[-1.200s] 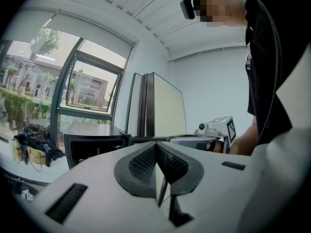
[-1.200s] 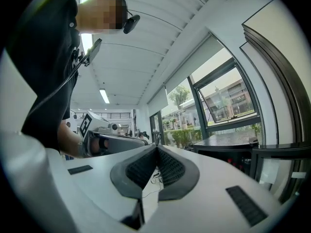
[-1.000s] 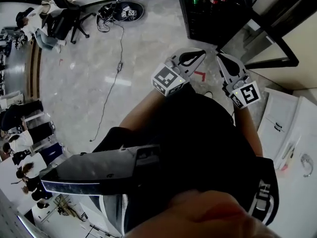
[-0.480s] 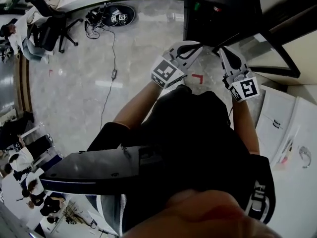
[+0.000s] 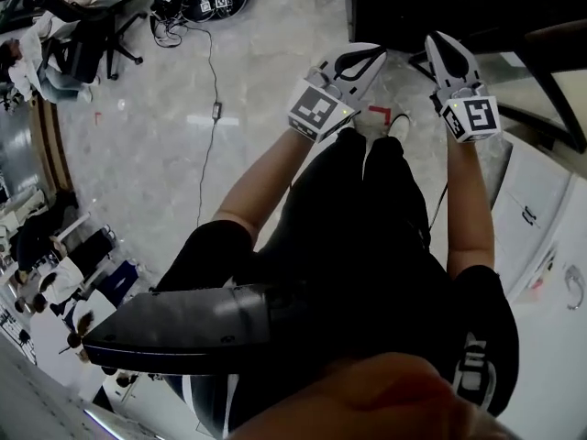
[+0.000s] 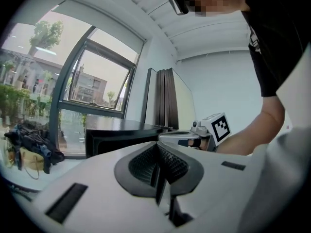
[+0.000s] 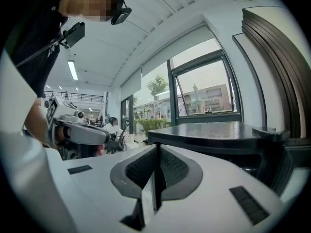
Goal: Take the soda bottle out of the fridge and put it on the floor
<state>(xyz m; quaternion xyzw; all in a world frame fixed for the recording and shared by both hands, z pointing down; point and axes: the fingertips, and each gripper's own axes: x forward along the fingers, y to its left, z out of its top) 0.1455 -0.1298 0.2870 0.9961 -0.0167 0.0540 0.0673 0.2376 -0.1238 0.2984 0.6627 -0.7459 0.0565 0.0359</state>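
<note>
"Claws first: how do they stand?" asks the first observer.

"Both are closed on nothing," the second answers. "The left claw (image 5: 376, 55) has its ribbed black pads (image 6: 170, 163) pressed together in its own view. The right claw (image 5: 438, 42) looks the same, its pads meeting in one thin seam with no object between them."

"And where does the person hold them?"

"Side by side but apart, out in front of the black-trousered legs. Each points roughly level toward the black box-shaped fridge (image 5: 404, 16) at the top edge of the head view. Each gripper view also catches the other claw off to one side, marker cube and all."

"Where is the soda bottle?"

"It cannot be picked out. The fridge front is dark, and only small green and red specks show in it from the head view — too small to name. The gripper views give just the fridge's dark top and front, beside a large window."

"What lies on the floor?"

"The pale marbled stone floor (image 5: 156, 154) has a red corner mark (image 5: 377, 111) just beside the person's white shoe (image 5: 398, 125). A thin black cable (image 5: 206, 163) runs across it on the left, and a black wheeled office chair (image 5: 87, 35) stands further left. A white cabinet (image 5: 537, 218) stands on the right."
</note>
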